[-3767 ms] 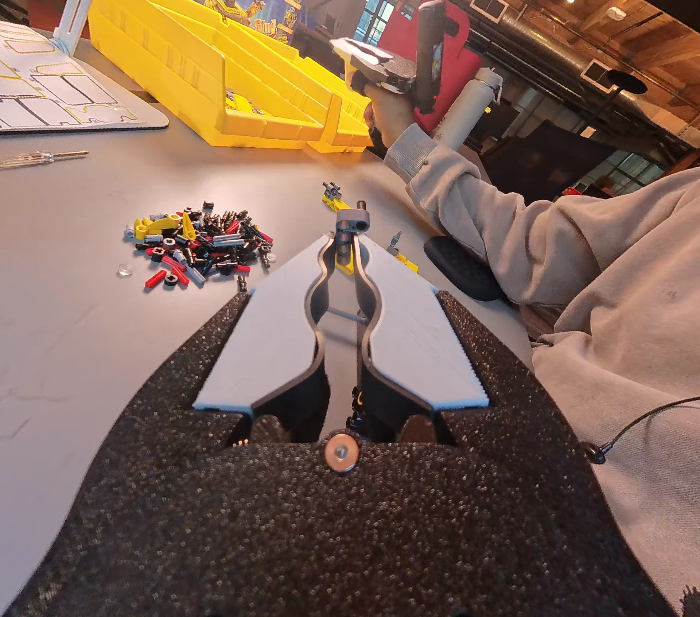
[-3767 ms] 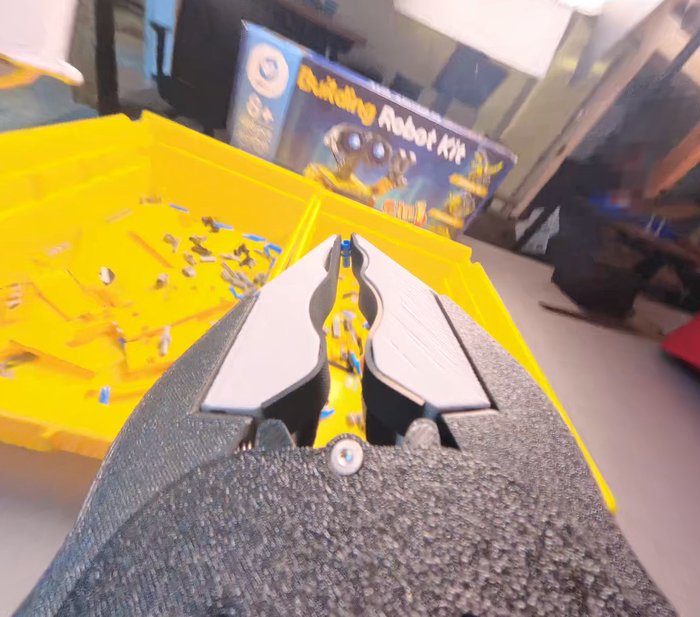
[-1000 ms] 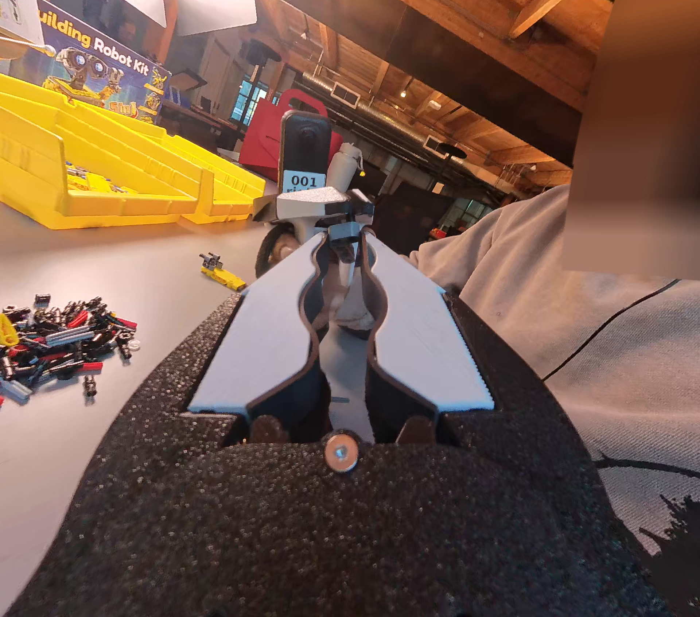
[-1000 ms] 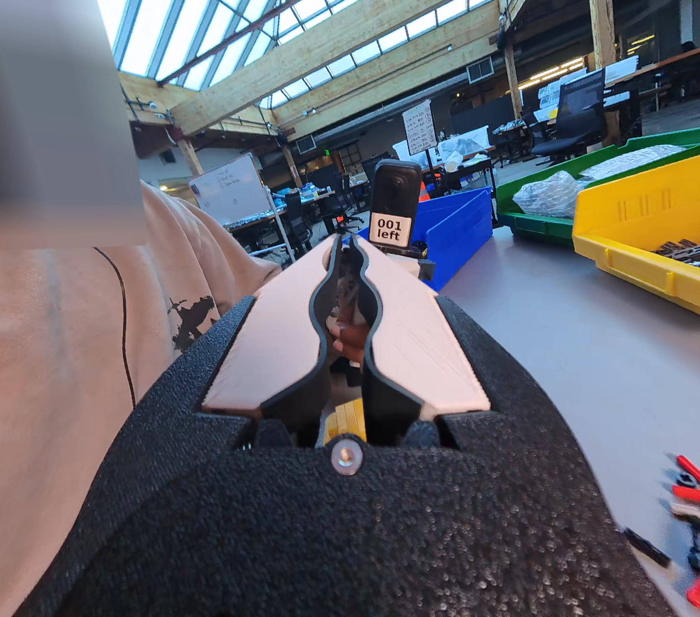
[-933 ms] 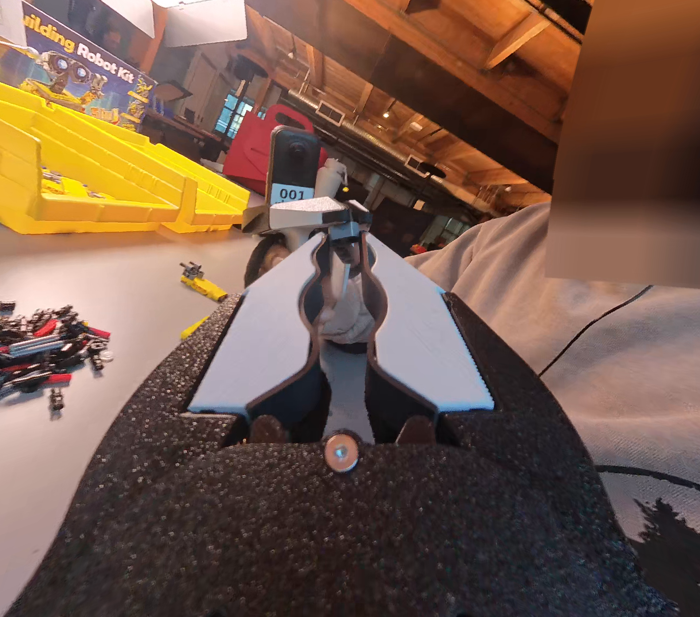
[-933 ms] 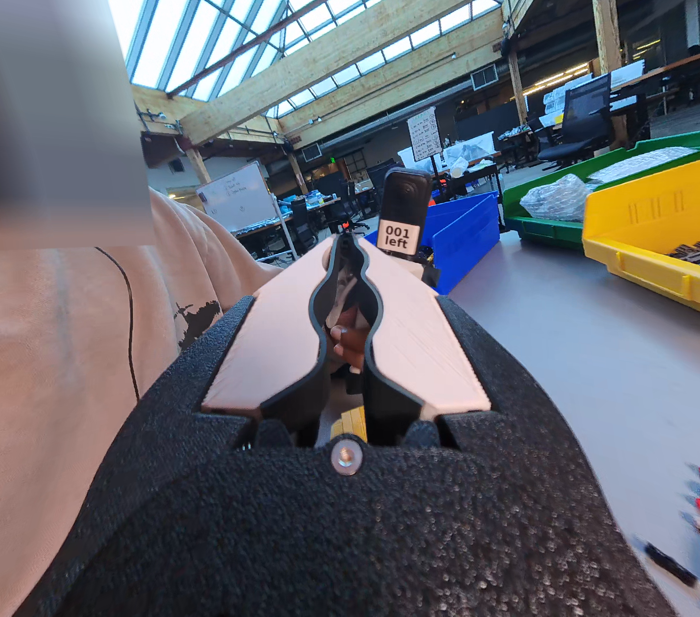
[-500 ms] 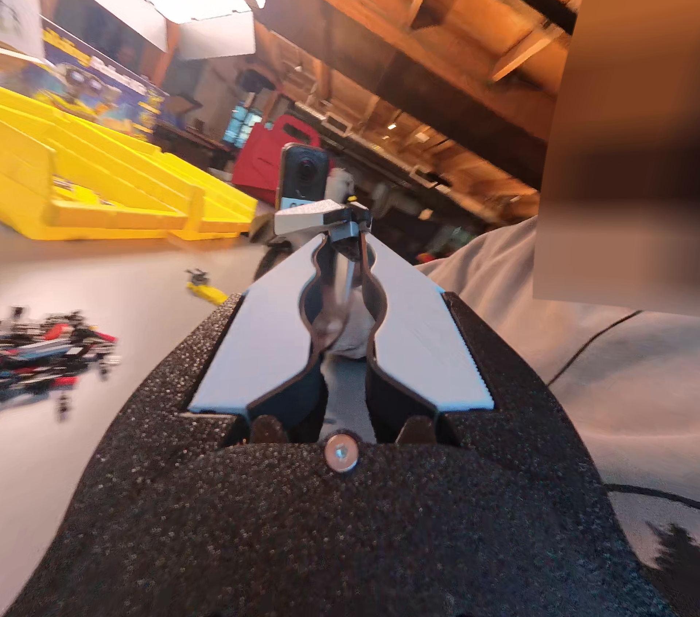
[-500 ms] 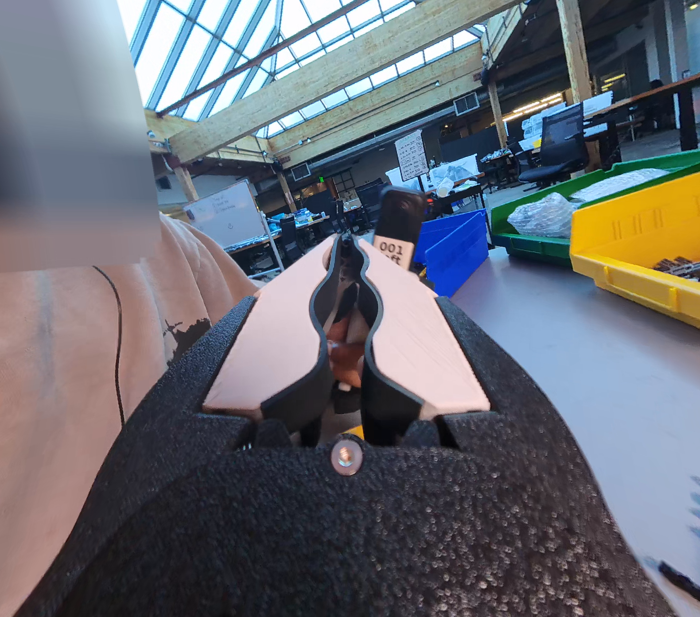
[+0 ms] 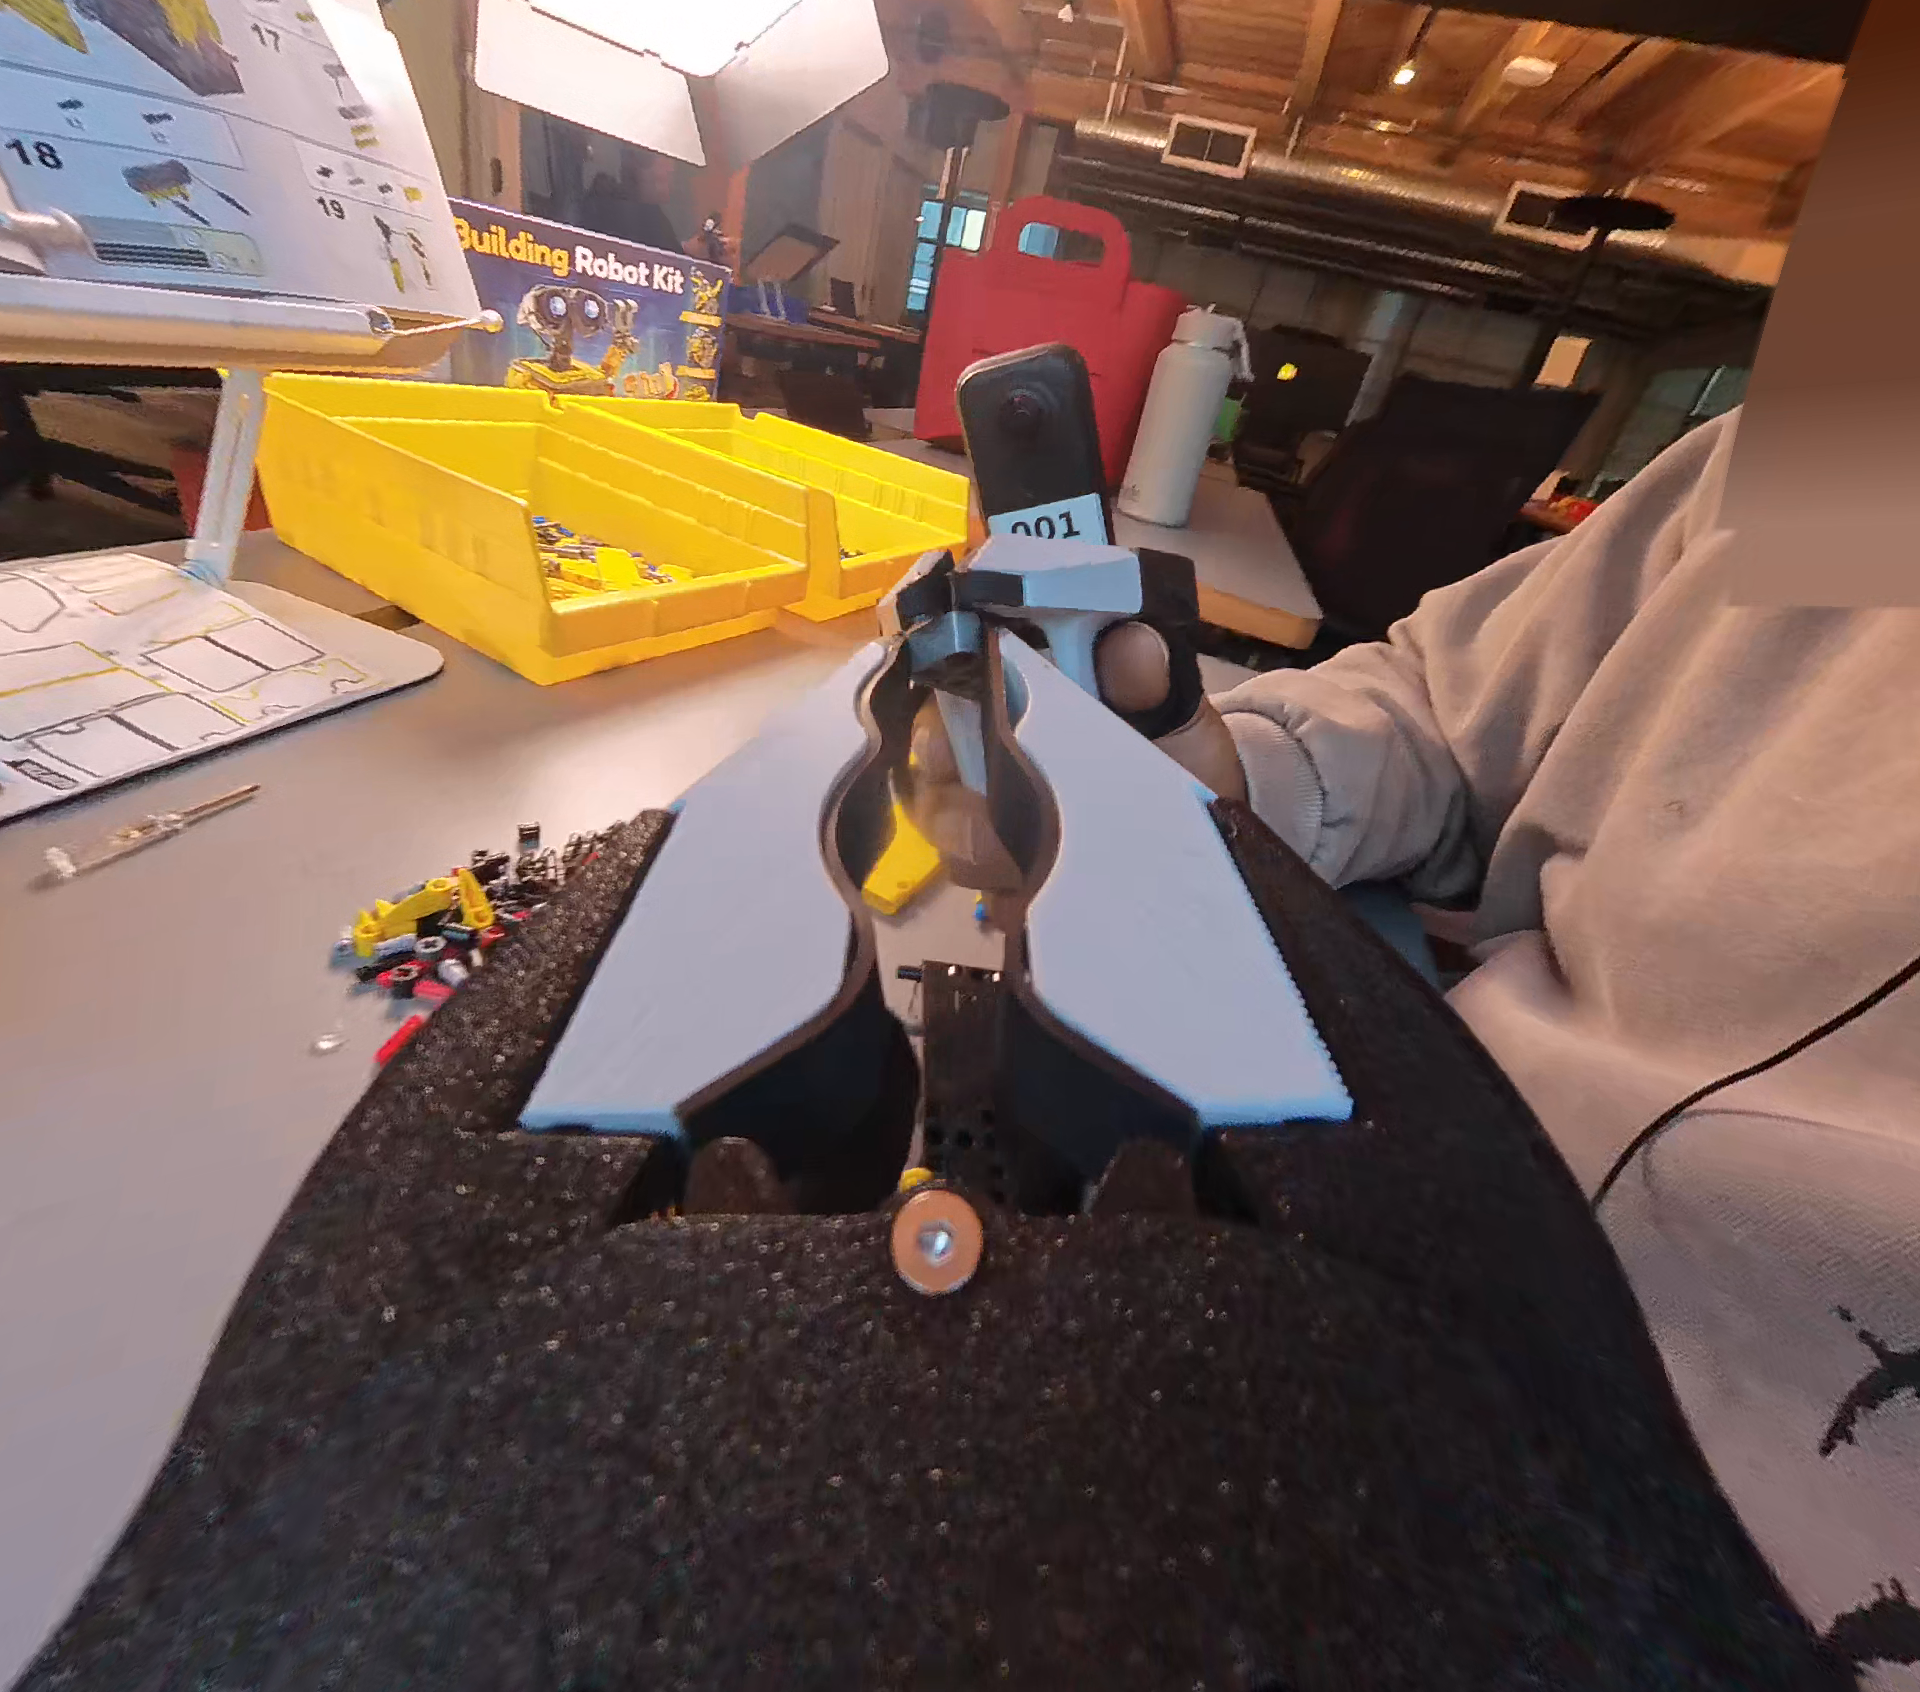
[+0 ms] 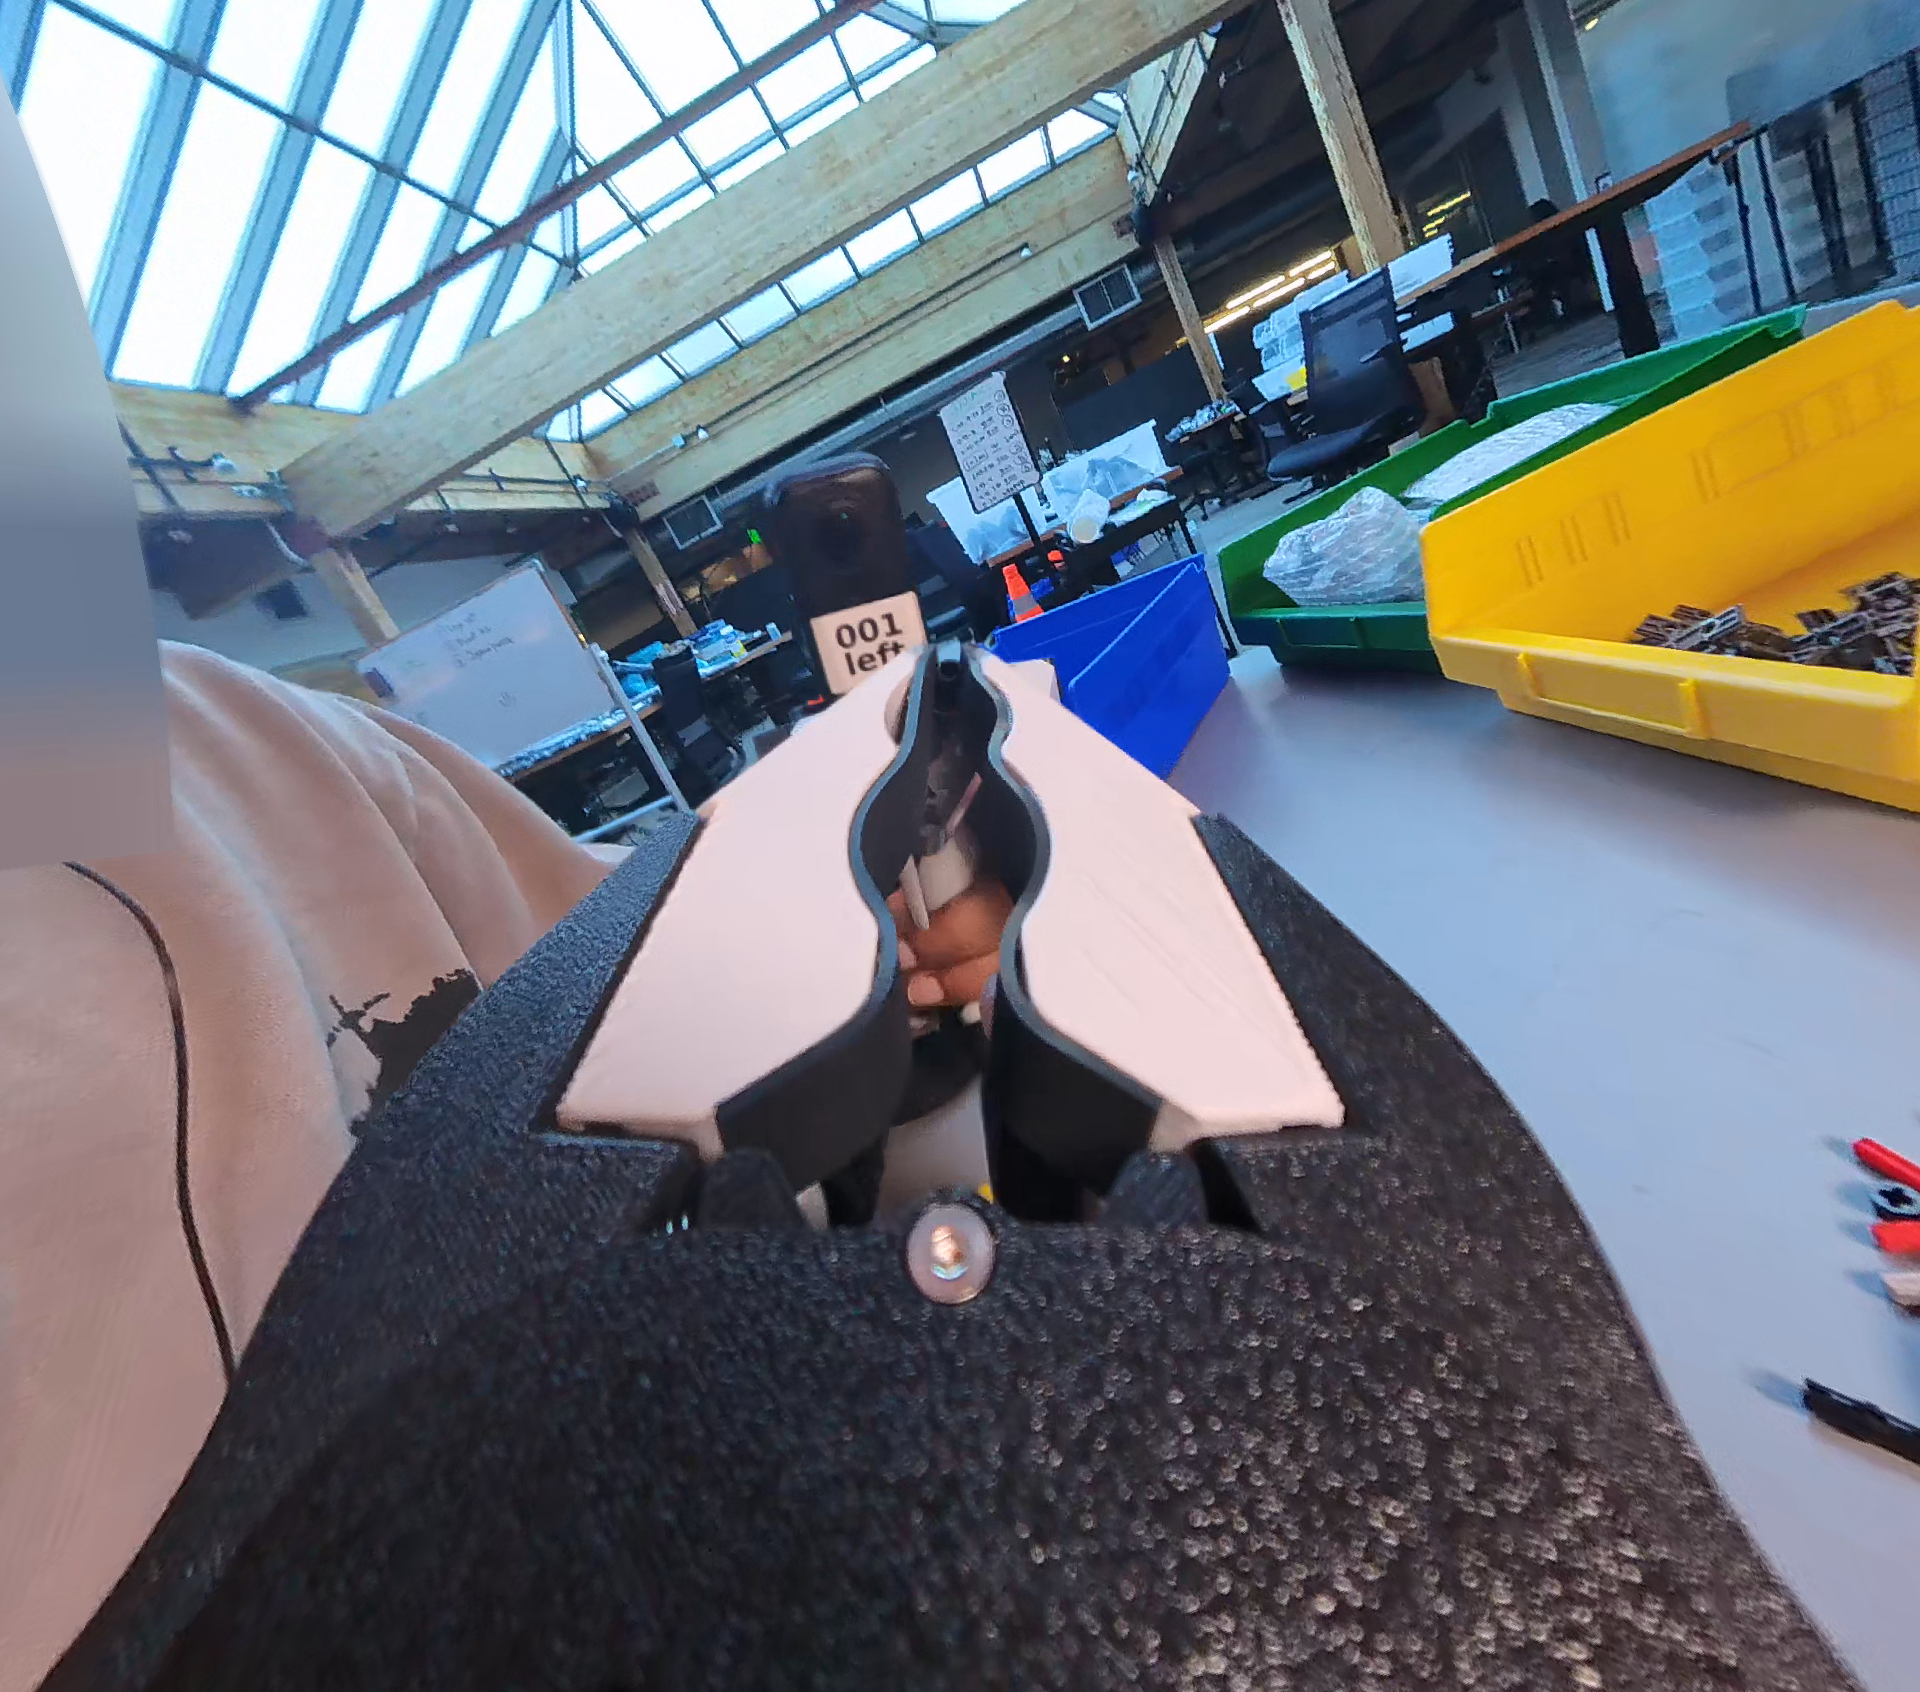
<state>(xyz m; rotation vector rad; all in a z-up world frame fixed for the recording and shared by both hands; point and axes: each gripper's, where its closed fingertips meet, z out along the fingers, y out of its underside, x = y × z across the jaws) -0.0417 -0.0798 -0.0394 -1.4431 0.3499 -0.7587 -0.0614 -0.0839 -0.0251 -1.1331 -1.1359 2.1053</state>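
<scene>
Left gripper (image 9: 948,655), nearest in the left wrist view: fingers pressed in on a small grey block piece (image 9: 951,643) at the tips, held up off the grey table (image 9: 208,1071). A yellow part (image 9: 902,875) shows through the gap lower down; can't tell if it's joined to the grey piece.

Right gripper (image 10: 948,668), in its own view: tips nearly together on something small and dark, too hidden to name. In the left view the right gripper sits just beyond the left tips, facing it and close enough that the two seem to meet at the grey piece.

Left of the left gripper on the table: a loose pile of small parts (image 9: 436,925), red, black and yellow. Farther left a thin metal tool (image 9: 145,830) and a printed mat (image 9: 156,686). Beyond that, yellow bins (image 9: 540,520), an instruction sheet on a stand (image 9: 197,84) and a kit box (image 9: 592,312). The right view has a further yellow bin (image 10: 1683,603) at far right holding dark parts.

Risk, as a judgement: both grips are narrow tip pinches on tiny parts. A slight twist or misaligned push could pop the piece out, and it could drop into the pile and be hard to find.
</scene>
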